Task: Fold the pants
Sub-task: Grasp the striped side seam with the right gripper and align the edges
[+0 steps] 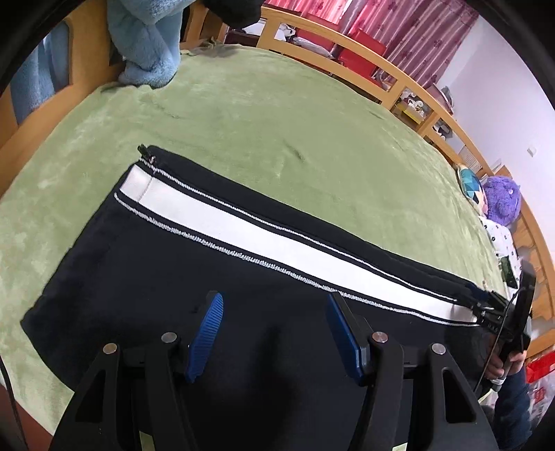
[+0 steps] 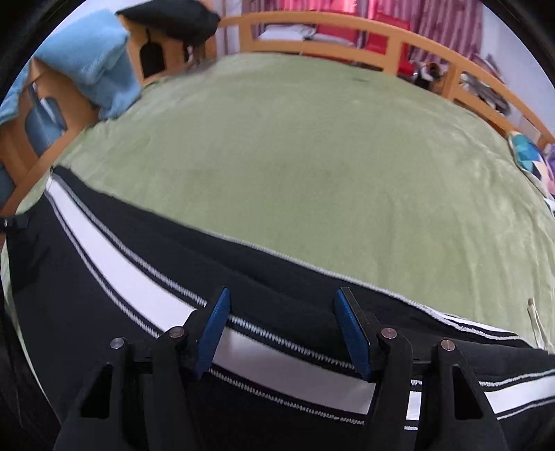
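Only the left wrist view takes in the right gripper [image 1: 485, 307], seen far right at the end of the pants [image 1: 173, 270], its black frame against the striped edge with the person's hand [image 1: 504, 364] on the handle below; whether it pinches the cloth there cannot be told from that angle. That view also shows a purple plush toy [image 1: 501, 196] and a zip pull [image 1: 145, 152] at the pants' far corner. The right wrist view alone shows a pale drawstring [image 2: 536, 324] lying on the blanket just past the garment's edge, and this picture is slightly smeared.

The pants [image 2: 104, 277] are dark navy, smooth knit, lying flat and long across the near part of the bed, with a broad white band [image 1: 242, 229] edged by thin white zigzag stitching running their length. Under them is a green blanket [image 1: 277, 114], short-piled and fleecy, bounded by a pale wooden bed rail [image 1: 347, 66]. A fluffy light blue towel [image 1: 149, 45] hangs at the far left corner; red curtains [image 1: 399, 24] stand behind.

The left gripper [image 1: 274, 305] hovers over the plain dark cloth, jaws wide, its ribbed blue pads [image 1: 208, 333] holding nothing. In its own view the right gripper [image 2: 281, 300] has its jaws wide too, straddling the white band with nothing clamped.
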### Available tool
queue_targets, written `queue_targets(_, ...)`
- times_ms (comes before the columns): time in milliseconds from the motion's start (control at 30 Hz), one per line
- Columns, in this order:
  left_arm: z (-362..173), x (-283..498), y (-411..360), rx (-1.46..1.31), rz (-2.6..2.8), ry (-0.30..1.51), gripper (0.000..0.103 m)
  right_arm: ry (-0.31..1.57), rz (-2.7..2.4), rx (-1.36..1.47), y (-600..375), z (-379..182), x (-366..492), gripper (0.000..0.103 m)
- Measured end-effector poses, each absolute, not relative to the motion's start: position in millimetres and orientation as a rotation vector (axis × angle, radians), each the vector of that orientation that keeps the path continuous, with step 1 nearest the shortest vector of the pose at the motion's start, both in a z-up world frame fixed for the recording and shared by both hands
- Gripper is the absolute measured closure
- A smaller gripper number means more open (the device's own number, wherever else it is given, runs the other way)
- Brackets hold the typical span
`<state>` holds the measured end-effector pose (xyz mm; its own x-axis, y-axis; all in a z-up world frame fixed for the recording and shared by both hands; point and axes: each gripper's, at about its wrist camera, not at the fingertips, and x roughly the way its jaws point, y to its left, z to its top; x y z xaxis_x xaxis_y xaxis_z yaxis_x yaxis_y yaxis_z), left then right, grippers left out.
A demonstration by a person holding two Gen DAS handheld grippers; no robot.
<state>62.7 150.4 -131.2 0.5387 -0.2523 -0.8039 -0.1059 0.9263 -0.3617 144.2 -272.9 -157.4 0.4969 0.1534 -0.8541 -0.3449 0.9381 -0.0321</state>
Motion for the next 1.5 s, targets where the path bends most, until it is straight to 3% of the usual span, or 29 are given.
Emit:
queue_targets(33,-132.9,63.6,150.7,-0.410,-0.102,1.006,0.043,1.012,0.310,-0.225,-273.1,-157.2,144.6,0.041)
queue_targets(100,-135.3,65.0,150.0,-0.416,-0.104,1.013,0.043,1.015,0.290,-0.288,-270.9,-158.1,141.9,0.056)
queue_targets(133,-136.4,65.7,148.5,-0.413,-0.107,1.018,0.043,1.013,0.280,-0.307,-270.5,-157.0,136.5,0.081)
queue_targets(167,-136.7,66.0,147.3,-0.410,-0.112,1.020,0.043,1.006,0.274,-0.332,-271.1,-156.1,134.1,0.090)
queue_targets(333,-135.8,64.6,146.0,-0.408,-0.116,1.021,0.043,0.928,0.275,-0.309,-276.8,-139.3,126.5,0.096)
queue_targets(533,-130.6,64.0,149.9,-0.368,-0.064,0.998,0.043,0.877,0.252,-0.285,-272.7,-126.9,149.8,0.096)
queue_targets(733,-131.9,65.8,169.3,-0.373,0.029,0.993,0.043,1.000,0.201,-0.317,-266.3,-179.8,175.8,0.090)
queue_targets(833,-126.8,71.5,184.3,-0.380,0.060,0.970,0.043,0.977,0.191,-0.314,-265.3,-168.9,170.2,0.083)
queue_targets(933,-121.1,81.7,199.4,-0.361,0.093,0.942,0.043,0.938,0.192,-0.197,-278.0,-146.1,155.3,0.056)
queue_targets(967,-120.1,87.8,206.5,-0.364,0.102,0.935,0.043,0.907,0.175,-0.172,-283.3,-136.7,146.0,0.052)
queue_targets(1300,-136.7,154.8,250.8,-0.312,0.120,0.956,0.045,0.865,-0.095,0.099,-352.9,-119.2,66.0,0.047)
queue_targets(1367,-145.9,164.1,253.4,-0.350,0.076,0.979,0.051,0.883,-0.149,0.138,-360.7,-125.8,53.8,0.047)
queue_targets(1400,-150.9,169.0,253.5,-0.369,0.040,0.997,0.069,0.886,-0.160,0.149,-363.3,-126.6,51.4,0.047)
queue_targets(1433,-156.1,173.4,250.9,-0.352,0.042,1.020,0.077,0.886,-0.175,0.164,-365.4,-128.4,48.8,0.047)
queue_targets(1500,-158.0,176.9,248.6,-0.290,0.048,1.020,0.083,0.870,-0.201,0.200,-368.7,-131.0,44.4,0.047)
